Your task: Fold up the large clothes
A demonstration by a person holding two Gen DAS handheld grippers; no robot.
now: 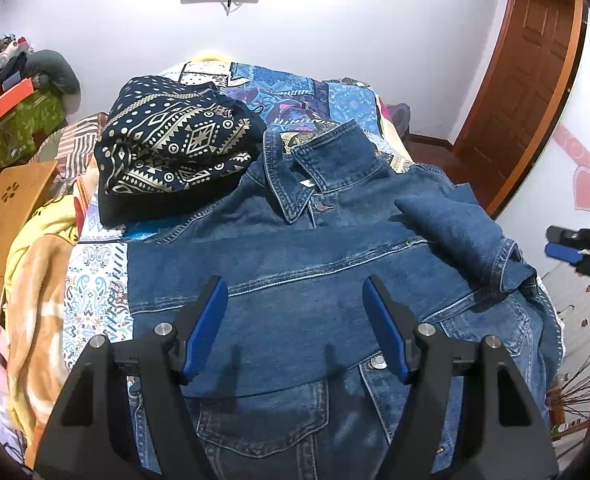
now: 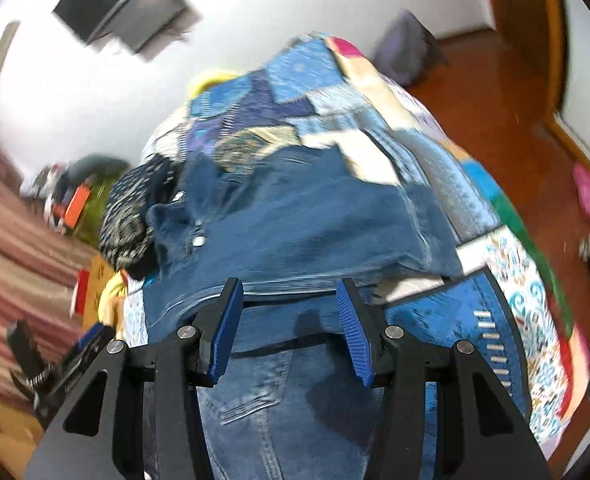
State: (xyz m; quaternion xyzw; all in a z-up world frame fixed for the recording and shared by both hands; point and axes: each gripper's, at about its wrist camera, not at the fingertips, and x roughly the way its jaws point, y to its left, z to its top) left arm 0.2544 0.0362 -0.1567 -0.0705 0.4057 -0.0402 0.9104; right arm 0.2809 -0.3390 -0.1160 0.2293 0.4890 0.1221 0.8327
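Observation:
A blue denim jacket (image 1: pixel 335 240) lies front-up on the bed, collar (image 1: pixel 319 160) at the far end. Its right sleeve (image 1: pixel 455 224) is folded in across the chest. My left gripper (image 1: pixel 295 292) hovers open over the jacket's chest, nothing between its blue pads. At the right edge of the left wrist view my right gripper (image 1: pixel 571 248) hangs beside the jacket, held by a hand. The right wrist view is blurred: the right gripper (image 2: pixel 290 292) stands open above the denim jacket (image 2: pixel 315 220), holding nothing. The left gripper (image 2: pixel 67 356) shows at its lower left.
A folded dark garment with pale geometric print (image 1: pixel 175 148) lies left of the collar. The patchwork quilt (image 1: pixel 295 88) covers the bed. Blankets (image 1: pixel 43 280) and a wooden box (image 1: pixel 11 208) sit at the left. A wooden door (image 1: pixel 535 80) stands at the right.

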